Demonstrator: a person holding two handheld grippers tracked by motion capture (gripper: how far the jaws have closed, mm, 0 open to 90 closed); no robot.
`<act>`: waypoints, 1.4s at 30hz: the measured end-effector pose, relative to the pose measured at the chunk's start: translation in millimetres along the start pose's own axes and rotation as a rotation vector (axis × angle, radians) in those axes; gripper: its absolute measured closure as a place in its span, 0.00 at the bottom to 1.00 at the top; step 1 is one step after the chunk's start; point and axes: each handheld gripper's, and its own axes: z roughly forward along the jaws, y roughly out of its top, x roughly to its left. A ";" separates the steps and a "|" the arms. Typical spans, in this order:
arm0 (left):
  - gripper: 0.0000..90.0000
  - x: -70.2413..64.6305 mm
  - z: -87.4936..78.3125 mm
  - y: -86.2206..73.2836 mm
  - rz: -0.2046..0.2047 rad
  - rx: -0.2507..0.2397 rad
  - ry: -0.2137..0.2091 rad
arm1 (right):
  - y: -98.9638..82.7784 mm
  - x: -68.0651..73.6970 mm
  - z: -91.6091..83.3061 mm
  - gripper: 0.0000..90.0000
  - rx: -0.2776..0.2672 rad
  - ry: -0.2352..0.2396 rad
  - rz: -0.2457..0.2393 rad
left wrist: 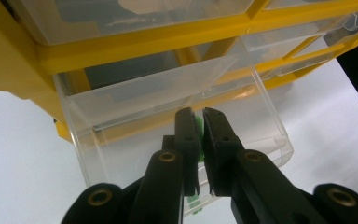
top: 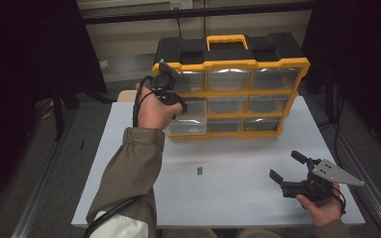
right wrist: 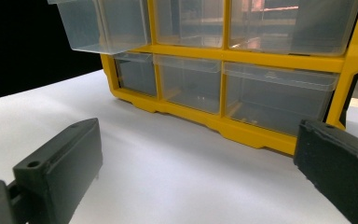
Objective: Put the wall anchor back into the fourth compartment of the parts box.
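A yellow and black organiser [top: 230,64] with clear drawers stands at the back of the white table [top: 248,198]. Its left drawer in the middle row [left wrist: 168,100] is pulled out. My left gripper [left wrist: 199,116] hovers over that drawer, shut on a small green piece [left wrist: 197,128]; in the high view the left gripper [top: 171,99] sits at the organiser's left side. Another small green piece [top: 199,171] lies on the table in front. My right gripper [top: 285,165] rests near the front right, open and with nothing between its fingers, facing the organiser [right wrist: 242,60].
The table's left edge [top: 96,148] and right edge [top: 337,163] drop to a grey floor. Dark curtains flank both sides. The pulled-out drawer [right wrist: 98,23] juts past the organiser's front; bare white table lies between the organiser and the person.
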 end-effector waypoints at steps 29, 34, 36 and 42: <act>0.83 -1.9 0.6 0.1 -0.005 -0.015 -0.013 | 0.0 0.3 0.1 0.01 -0.001 -0.003 0.002; 0.75 -7.8 1.1 -0.3 0.013 -0.008 -0.051 | -0.1 0.0 -0.1 0.01 0.003 -0.003 -0.001; 0.72 -9.8 0.5 -0.3 0.031 -0.009 -0.066 | -0.1 0.1 0.2 0.01 0.000 -0.004 -0.001; 0.59 -21.2 -0.2 -1.1 0.070 -0.013 -0.117 | 0.0 0.1 -0.1 0.01 0.001 -0.004 0.001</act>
